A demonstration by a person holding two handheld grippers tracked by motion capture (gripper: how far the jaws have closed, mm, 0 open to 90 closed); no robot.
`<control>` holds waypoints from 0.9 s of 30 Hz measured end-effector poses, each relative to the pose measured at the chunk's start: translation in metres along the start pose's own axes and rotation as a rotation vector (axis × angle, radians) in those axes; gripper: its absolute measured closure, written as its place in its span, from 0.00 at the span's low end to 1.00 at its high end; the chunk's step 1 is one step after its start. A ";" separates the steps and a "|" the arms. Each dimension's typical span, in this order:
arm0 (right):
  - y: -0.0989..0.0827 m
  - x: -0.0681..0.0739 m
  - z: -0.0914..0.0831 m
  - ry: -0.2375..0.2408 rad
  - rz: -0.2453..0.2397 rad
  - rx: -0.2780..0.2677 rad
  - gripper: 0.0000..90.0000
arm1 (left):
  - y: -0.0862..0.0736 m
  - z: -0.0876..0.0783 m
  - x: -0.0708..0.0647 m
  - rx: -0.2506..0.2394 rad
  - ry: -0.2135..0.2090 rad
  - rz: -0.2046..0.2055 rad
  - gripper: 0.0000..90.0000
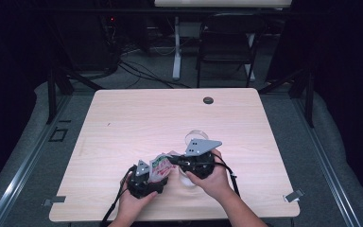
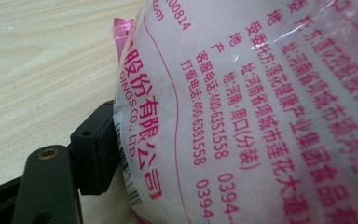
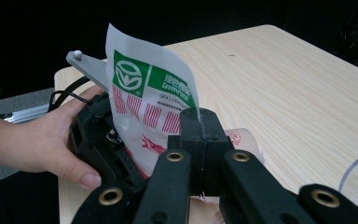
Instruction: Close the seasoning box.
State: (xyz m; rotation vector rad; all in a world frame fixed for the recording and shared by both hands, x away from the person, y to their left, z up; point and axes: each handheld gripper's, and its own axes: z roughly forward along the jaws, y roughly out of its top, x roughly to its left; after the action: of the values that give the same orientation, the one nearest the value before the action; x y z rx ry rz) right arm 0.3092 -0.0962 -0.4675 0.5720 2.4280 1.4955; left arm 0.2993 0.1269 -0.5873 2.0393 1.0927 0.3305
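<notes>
Bag [image 1: 159, 165] near the desk's [image 1: 137, 113] front edge, about midway along it, held between both grippers above the wood. Stands on end, long axis roughly upright, top edge pointing up and tilted slightly toward the right gripper [image 1: 177, 162]; green label at the top, red stripes lower down in the right gripper view. Right gripper [image 3: 199, 126] pressed together, pinching the bag's [image 3: 144, 100] edge. Left gripper [image 1: 152, 176] at the bag's lower part, one black jaw pressed flat against the film [image 2: 261, 116] in the left gripper view, other jaw hidden behind it; clamped on the bag. Clear round dish [image 1: 196, 137] just behind the right gripper.
</notes>
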 end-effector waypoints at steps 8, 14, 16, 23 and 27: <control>0.000 0.000 0.000 -0.003 0.000 0.001 1.00 | 0.001 0.002 -0.002 0.017 0.029 0.022 0.32; 0.000 0.000 0.000 -0.005 0.001 0.002 1.00 | 0.000 0.002 -0.006 0.025 0.065 0.049 0.36; 0.000 0.001 0.000 -0.007 0.001 0.000 1.00 | 0.000 0.002 -0.007 0.028 0.078 0.057 0.37; 0.000 0.001 0.000 -0.007 -0.003 0.002 1.00 | 0.000 0.002 -0.009 0.021 0.097 0.063 0.46; 0.001 0.001 0.000 -0.006 -0.004 0.002 1.00 | 0.000 0.002 -0.008 0.020 0.090 0.065 0.49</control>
State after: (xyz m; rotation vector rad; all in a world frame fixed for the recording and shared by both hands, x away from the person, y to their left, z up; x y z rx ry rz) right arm 0.3084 -0.0953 -0.4671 0.5714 2.4248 1.4881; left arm 0.2954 0.1199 -0.5876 2.0981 1.0887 0.4502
